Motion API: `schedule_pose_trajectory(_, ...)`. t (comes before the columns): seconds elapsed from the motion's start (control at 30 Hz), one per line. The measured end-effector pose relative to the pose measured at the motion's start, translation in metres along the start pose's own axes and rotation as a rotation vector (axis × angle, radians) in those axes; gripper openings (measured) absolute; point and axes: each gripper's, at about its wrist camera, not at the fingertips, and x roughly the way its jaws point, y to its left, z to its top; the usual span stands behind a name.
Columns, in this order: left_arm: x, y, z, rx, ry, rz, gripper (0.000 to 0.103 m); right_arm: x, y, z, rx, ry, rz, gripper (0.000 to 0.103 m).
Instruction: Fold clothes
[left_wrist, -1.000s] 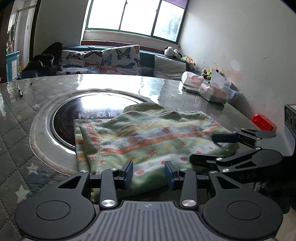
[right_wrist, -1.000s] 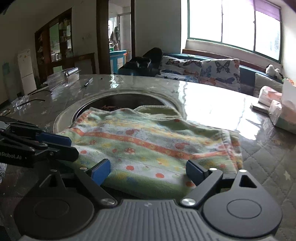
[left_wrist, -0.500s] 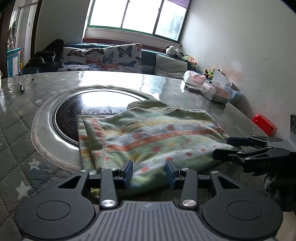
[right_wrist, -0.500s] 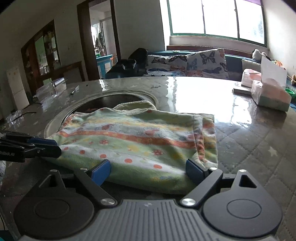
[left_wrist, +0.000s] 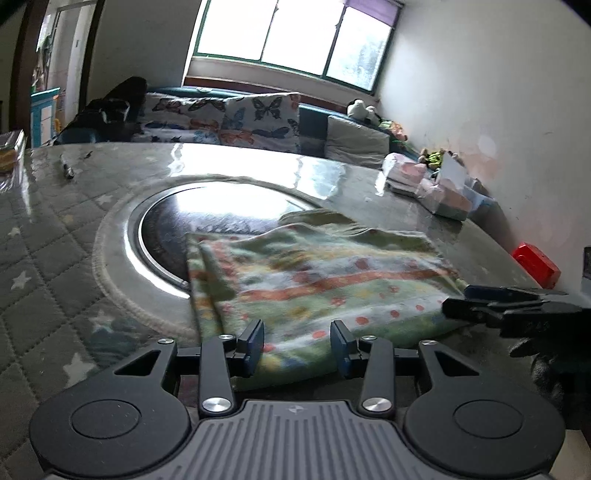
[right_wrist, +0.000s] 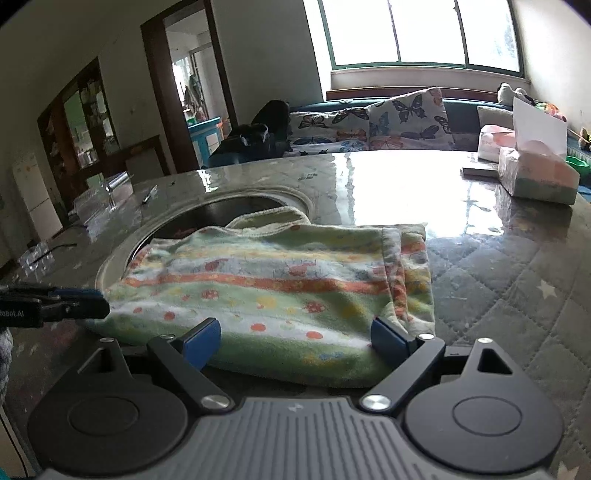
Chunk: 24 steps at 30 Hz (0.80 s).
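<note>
daylight from the window floods a quilted, glossy tabletop (left_wrist: 44, 258) with a round dark inset (left_wrist: 166, 229), and on it lies the folded garment (left_wrist: 314, 280), a green fleece piece with orange stripes and dots, its far part overlapping the rim of the inset. compared with a second ago, the right hand-held gripper (right_wrist: 295, 336) has slid outward along the near hem: its right finger now sits just beside the garment's right-hand folded edge, where before it stood further in toward the middle, and in the left wrist view it has drawn back to the cloth's far right corner (left_wrist: 480, 306). its jaws stand wide apart, the near hem lying between them but not pinched. the left hand-held gripper (left_wrist: 297, 343) has hardly shifted; its jaws are partly apart over the near hem, and nothing looks clamped there either. the garment itself lies much as it did, flat and in the same folded shape. my reading is that both grippers are lining up at the near edge for another fold, with the cloth not yet taken hold of.
</note>
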Motion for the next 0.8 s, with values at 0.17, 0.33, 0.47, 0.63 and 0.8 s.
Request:
schedule_pose_trajectory(0.17,0.002,0.005,-0.003,-0.013,0.006,-0.004,0.043,0.007,0.000,-0.001,-0.009,0.022,0.007,0.091)
schedule_pose_trajectory(0.33,0.002,0.006,-0.002,-0.012,0.013,-0.006,0.043,0.005,0.000,0.006,-0.012,0.021,0.014,0.091)
schedule_pose_trajectory(0.47,0.002,0.005,-0.002,-0.010,0.014,-0.003,0.043,0.011,-0.003,0.021,-0.020,0.006,0.017,0.091)
schedule_pose_trajectory(0.63,0.002,0.006,-0.002,-0.011,0.016,-0.003,0.043,0.035,-0.009,0.032,-0.022,0.042,0.024,0.091)
schedule_pose_trajectory(0.8,0.002,0.007,-0.002,-0.014,0.020,-0.006,0.043,0.045,-0.015,0.038,-0.021,0.057,0.023,0.091)
